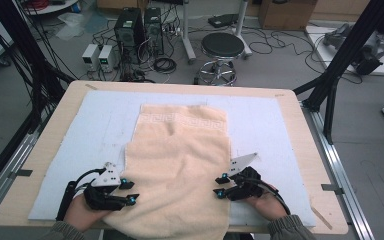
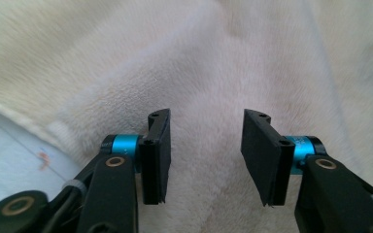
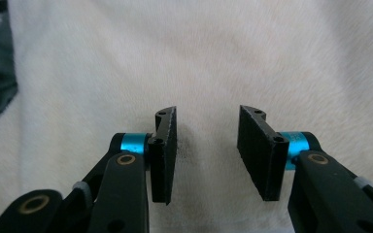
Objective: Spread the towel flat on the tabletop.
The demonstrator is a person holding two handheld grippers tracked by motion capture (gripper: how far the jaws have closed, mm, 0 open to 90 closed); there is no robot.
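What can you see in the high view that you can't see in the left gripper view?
High view alone: the round black stool on the floor, the wooden table edge, the right gripper at the towel's right edge, and the key pattern along the towel's far end. Left gripper view alone: a small reddish mark on the pale mat, and the ribbed faces of the pads. Both share the cream towel, the pale mat and the left gripper, jaws apart, nothing clamped.

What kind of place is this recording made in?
Probably a robotics or research lab: computer towers and loose cables lie on the floor behind the table, with a round stool nearby.
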